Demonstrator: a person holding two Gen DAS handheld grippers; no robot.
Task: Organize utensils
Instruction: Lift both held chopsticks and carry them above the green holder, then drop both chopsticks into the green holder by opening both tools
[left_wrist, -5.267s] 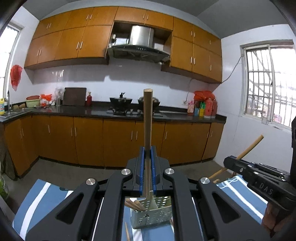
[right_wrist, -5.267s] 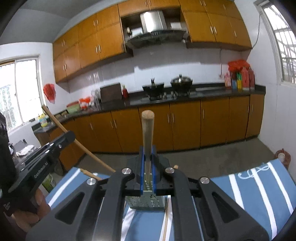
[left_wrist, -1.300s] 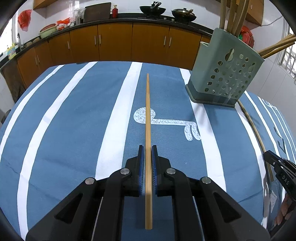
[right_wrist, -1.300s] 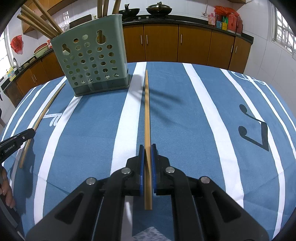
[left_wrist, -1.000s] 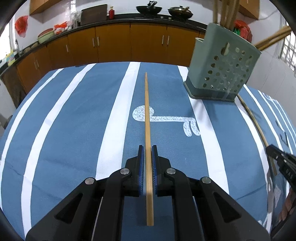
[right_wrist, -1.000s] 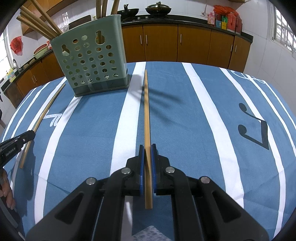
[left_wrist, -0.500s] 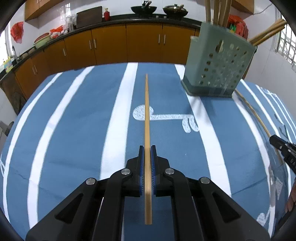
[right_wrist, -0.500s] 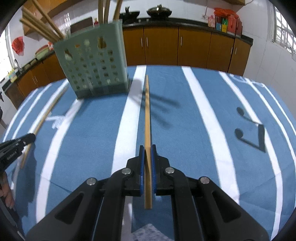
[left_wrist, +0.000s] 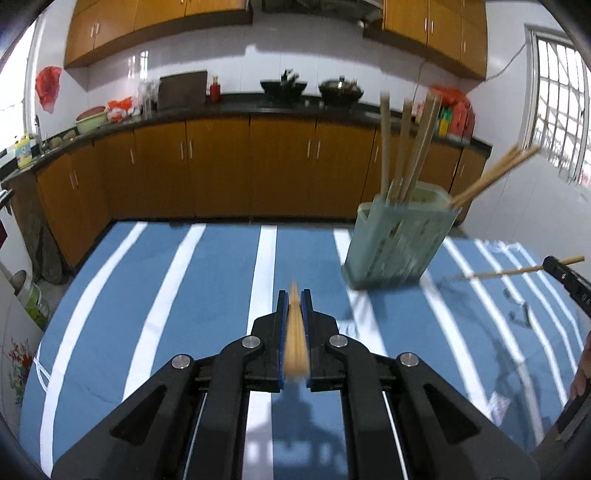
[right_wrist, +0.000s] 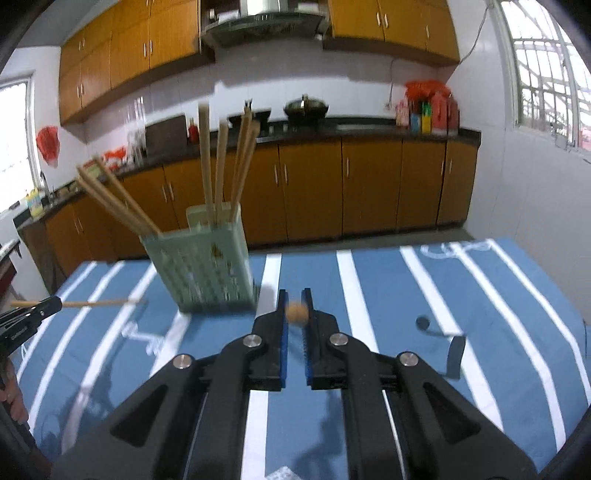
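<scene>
My left gripper (left_wrist: 294, 301) is shut on a wooden chopstick (left_wrist: 295, 341), lifted above the blue striped tablecloth (left_wrist: 207, 295) and seen nearly end-on and blurred. My right gripper (right_wrist: 294, 301) is shut on another wooden chopstick (right_wrist: 296, 313), also seen end-on. The pale green perforated holder (left_wrist: 397, 245) stands ahead to the right in the left wrist view, with several chopsticks (left_wrist: 406, 144) upright in it. It stands ahead to the left in the right wrist view (right_wrist: 205, 269). Each gripper shows in the other's view with its chopstick level: right gripper (left_wrist: 567, 277), left gripper (right_wrist: 29, 312).
The table drops off at its far edge (left_wrist: 240, 223) onto the kitchen floor. Orange cabinets (left_wrist: 221, 170) and a dark counter with pots run along the back wall. A window (left_wrist: 561, 88) is on the right.
Both grippers have lifted their chopsticks off the cloth and tilted up. The chopsticks, lying flat on the table half a second ago, now point toward the cameras. The view is motion-blurred.
</scene>
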